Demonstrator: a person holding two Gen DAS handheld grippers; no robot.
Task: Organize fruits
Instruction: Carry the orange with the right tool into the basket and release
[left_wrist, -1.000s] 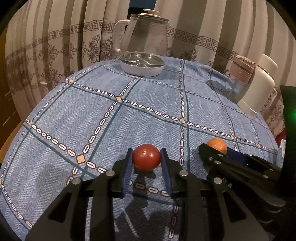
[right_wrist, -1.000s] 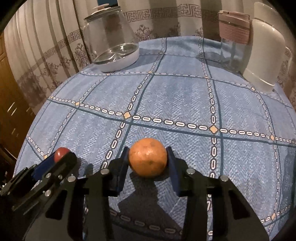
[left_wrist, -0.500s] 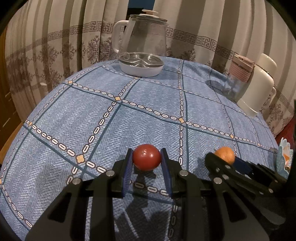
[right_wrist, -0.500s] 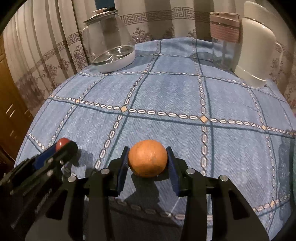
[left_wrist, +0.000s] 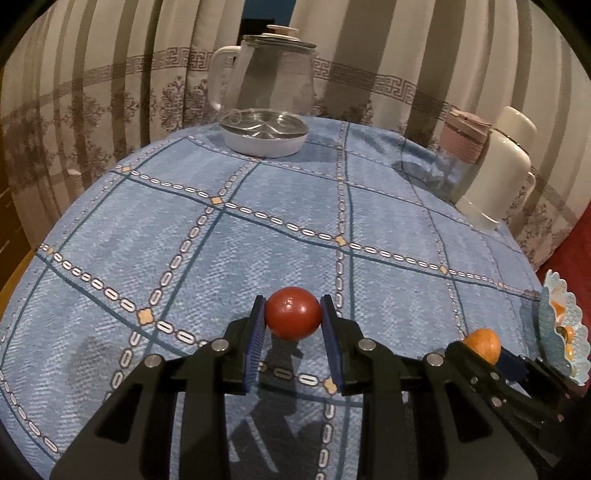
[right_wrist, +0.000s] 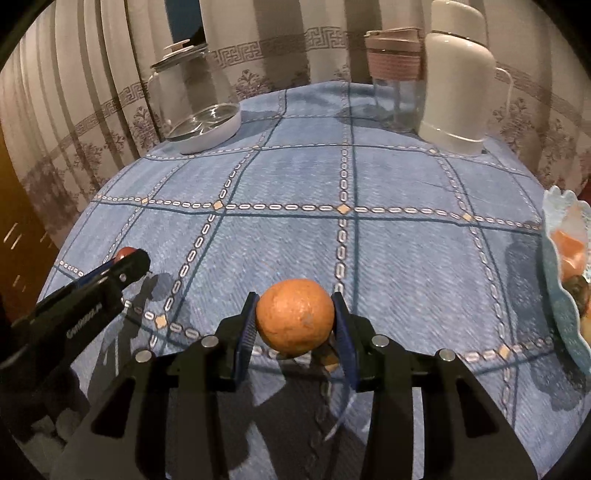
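Two tongs, one fruit clamped in each, above a blue-clothed counter.

Left tongs (left_wrist: 292, 317) closed on a red fruit (left_wrist: 292, 313), blue pads pressed to both its sides, held clear of the cloth over the counter's near-middle part. Right tongs (right_wrist: 295, 321) closed on an orange (right_wrist: 294, 316), likewise gripped on both sides, lifted over the near edge and to the right of the left tongs. Just beyond the orange, at the counter's right edge, a scalloped pale-blue basket (right_wrist: 565, 306) with orange-coloured things inside, too blurred to name. At the far left corner, a glass kettle (left_wrist: 266, 92) on a white base. At the far right corner, a clear cup (right_wrist: 395, 74) with a pink band, just beside a white jug (right_wrist: 458, 81). Behind the counter, a striped, patterned curtain (left_wrist: 110, 92).
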